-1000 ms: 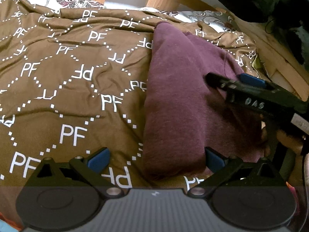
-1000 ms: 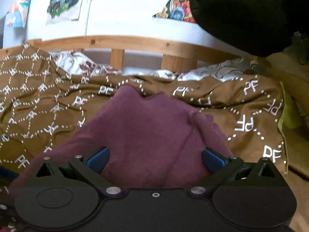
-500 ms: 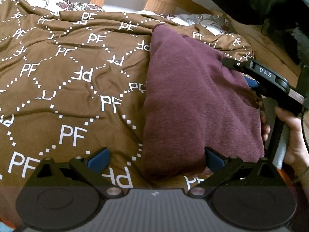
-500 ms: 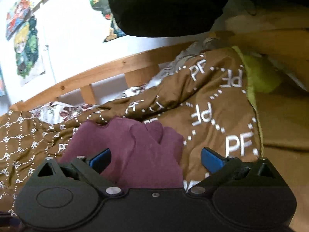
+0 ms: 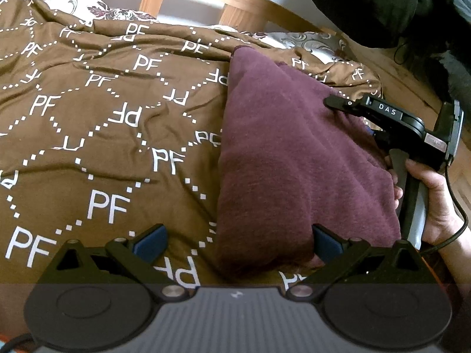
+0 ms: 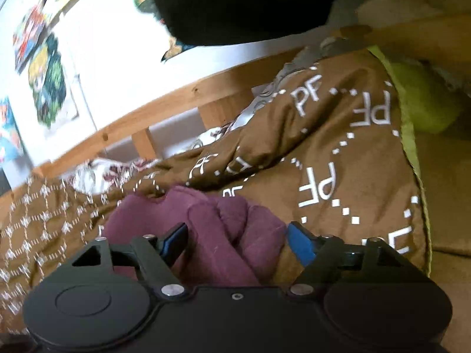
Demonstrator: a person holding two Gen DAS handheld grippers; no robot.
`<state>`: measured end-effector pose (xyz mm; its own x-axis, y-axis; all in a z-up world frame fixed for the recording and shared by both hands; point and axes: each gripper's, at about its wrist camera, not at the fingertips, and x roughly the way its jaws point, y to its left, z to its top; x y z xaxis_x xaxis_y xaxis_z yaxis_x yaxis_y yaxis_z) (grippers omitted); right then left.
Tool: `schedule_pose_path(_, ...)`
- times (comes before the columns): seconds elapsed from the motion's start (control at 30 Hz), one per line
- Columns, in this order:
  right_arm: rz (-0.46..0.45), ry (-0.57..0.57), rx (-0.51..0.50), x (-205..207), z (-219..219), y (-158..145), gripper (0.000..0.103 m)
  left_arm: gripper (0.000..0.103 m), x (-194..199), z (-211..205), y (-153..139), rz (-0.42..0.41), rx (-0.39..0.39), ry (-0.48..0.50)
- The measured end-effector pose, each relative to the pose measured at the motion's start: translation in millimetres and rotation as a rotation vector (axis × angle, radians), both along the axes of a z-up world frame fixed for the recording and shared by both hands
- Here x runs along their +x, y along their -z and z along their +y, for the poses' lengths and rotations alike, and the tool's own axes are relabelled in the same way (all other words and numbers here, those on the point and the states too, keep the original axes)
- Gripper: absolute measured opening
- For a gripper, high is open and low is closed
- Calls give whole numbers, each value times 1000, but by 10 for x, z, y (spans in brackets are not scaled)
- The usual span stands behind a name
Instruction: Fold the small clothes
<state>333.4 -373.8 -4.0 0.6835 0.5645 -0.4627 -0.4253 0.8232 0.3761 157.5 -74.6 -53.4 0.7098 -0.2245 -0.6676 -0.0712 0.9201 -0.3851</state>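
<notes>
A maroon garment [image 5: 288, 158] lies folded lengthwise on the brown "PF" bedspread [image 5: 97, 135]. My left gripper [image 5: 237, 242] is open at the garment's near end; the near left corner sits between its blue pads [image 5: 323, 244], unpressed. My right gripper [image 5: 350, 117], held by a hand [image 5: 432, 203], is at the garment's right edge, one finger over the cloth and the other below the edge. In the right wrist view its jaws are closing, with a bunched fold of the garment [image 6: 232, 235] between the pads of the right gripper [image 6: 238, 242].
A wooden bed rail [image 5: 235, 3] runs along the far side, with patterned pillows [image 5: 97, 11] under it. Dark clothing [image 5: 382, 3] hangs at the upper right. A cable [image 5: 459, 206] trails from the right gripper. A lime-green sheet edge [image 6: 418, 108] shows beyond the bedspread.
The right gripper slid from on top of the garment to its right edge, rolled over, and its jaws narrowed around a fold. The left gripper stayed where it was, open.
</notes>
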Motion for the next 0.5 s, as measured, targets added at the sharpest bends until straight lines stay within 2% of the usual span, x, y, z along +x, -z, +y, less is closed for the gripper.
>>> schedule_pose_path(0.17,-5,22,-18,-14,17,23,55,103,0,9,4,-3,-7,-1)
schedule_pose_path(0.33,7,22,-7,-2,12,24,46,103,0,11,5,-4,-9,-2)
schedule_pose_path(0.37,10,25,-6,-5,14,13,46,103,-1,12,5,-3,-9,-2)
schedule_pose_path(0.43,20,29,-2,-13,7,-11,55,103,-3,14,6,-4,-9,-2)
schedule_pose_path(0.5,51,-16,28,1,-24,-21,74,103,-3,17,8,-4,-10,-2)
